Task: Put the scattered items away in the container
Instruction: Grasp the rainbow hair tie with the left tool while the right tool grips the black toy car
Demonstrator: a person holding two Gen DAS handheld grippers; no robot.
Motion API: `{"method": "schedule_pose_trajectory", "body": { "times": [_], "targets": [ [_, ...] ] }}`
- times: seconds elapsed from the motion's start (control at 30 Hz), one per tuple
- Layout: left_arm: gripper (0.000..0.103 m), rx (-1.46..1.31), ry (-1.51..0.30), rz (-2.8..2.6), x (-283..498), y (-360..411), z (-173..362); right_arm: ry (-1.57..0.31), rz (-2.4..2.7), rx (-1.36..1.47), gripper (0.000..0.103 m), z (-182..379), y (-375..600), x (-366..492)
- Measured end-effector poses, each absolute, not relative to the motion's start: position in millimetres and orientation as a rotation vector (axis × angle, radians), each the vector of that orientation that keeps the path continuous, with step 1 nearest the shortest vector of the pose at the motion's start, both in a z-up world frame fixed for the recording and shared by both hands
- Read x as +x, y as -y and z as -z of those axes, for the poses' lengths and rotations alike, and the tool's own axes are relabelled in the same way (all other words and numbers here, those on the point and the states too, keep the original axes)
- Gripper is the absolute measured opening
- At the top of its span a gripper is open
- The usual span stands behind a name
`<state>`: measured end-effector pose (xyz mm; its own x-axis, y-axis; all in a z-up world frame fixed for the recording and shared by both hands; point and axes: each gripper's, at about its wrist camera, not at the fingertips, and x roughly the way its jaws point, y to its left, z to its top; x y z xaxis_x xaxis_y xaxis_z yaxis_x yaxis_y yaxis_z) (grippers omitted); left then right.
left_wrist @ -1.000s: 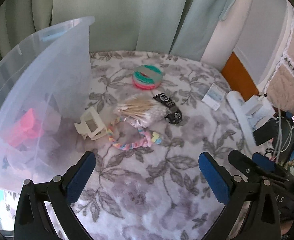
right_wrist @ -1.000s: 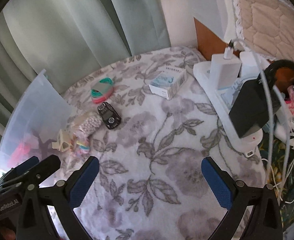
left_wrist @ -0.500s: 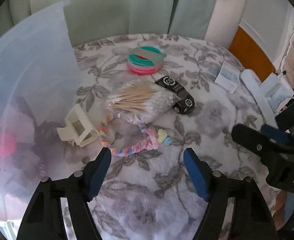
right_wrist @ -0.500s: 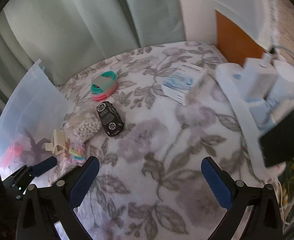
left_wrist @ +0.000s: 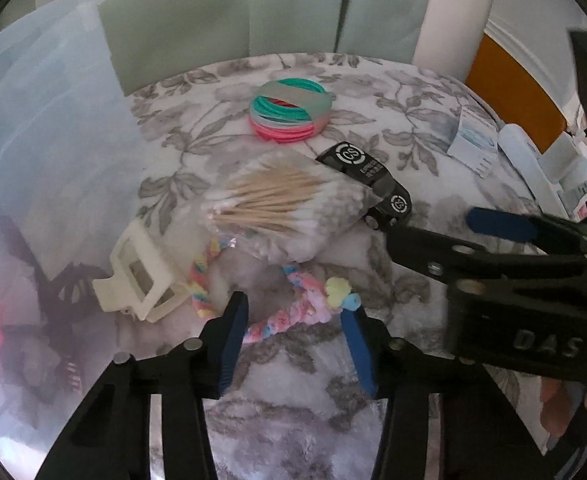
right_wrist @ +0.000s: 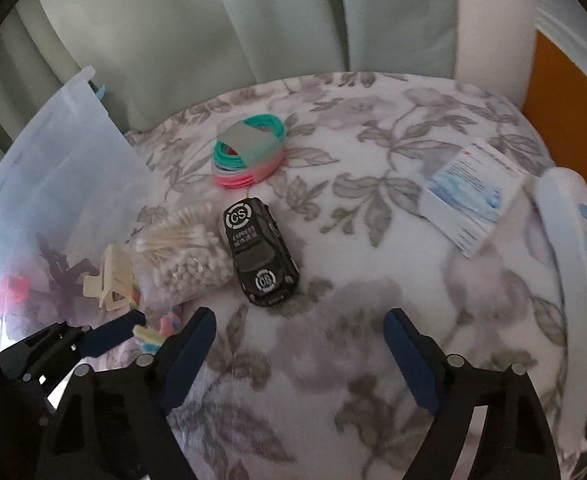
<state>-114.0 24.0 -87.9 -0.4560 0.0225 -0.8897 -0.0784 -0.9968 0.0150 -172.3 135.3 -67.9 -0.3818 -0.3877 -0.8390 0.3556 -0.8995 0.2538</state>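
Floral blanket [left_wrist: 373, 120] under pale curtains. Left wrist view: my left tongs [left_wrist: 293, 320] at lower centre, closing around the pastel braided loop [left_wrist: 281, 320], pads not yet pressing it. Cotton swab bag [left_wrist: 285, 204] centre, cream hair claw [left_wrist: 141, 276] at left against the clear container [left_wrist: 45, 140]. Right wrist view: my right tongs [right_wrist: 299, 340] apart but closing, nothing between; black toy car [right_wrist: 259, 248] just above, hair-tie bundle [right_wrist: 249, 156] upper centre.

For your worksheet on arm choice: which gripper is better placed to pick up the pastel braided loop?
Left. The left gripper already straddles the loop, jaws closing around it. The right gripper sits over bare blanket near the toy car.
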Motion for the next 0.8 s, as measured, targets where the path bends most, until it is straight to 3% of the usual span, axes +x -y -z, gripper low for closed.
{"method": "schedule_pose_trajectory", "body": {
  "times": [0.17, 0.4, 0.6, 0.8],
  "targets": [
    [0.046, -1.597, -0.087, -2.620, -119, -24, 91, -0.055, 2.288, 1.376, 0.087, 69, -120, -184],
    [0.040, -1.574, -0.078, -2.615, -123, -23, 92, -0.213, 2.287, 1.326, 0.076, 73, -101, -196],
    [0.039, -1.557, -0.062, -2.623, -125, -22, 93, -0.272, 2.286, 1.292, 0.061, 74, -93, -200],
    [0.029, -1.539, -0.061, -2.629, -125, -22, 93, -0.228, 2.284, 1.281, 0.043, 73, -93, -200]
  ]
}}
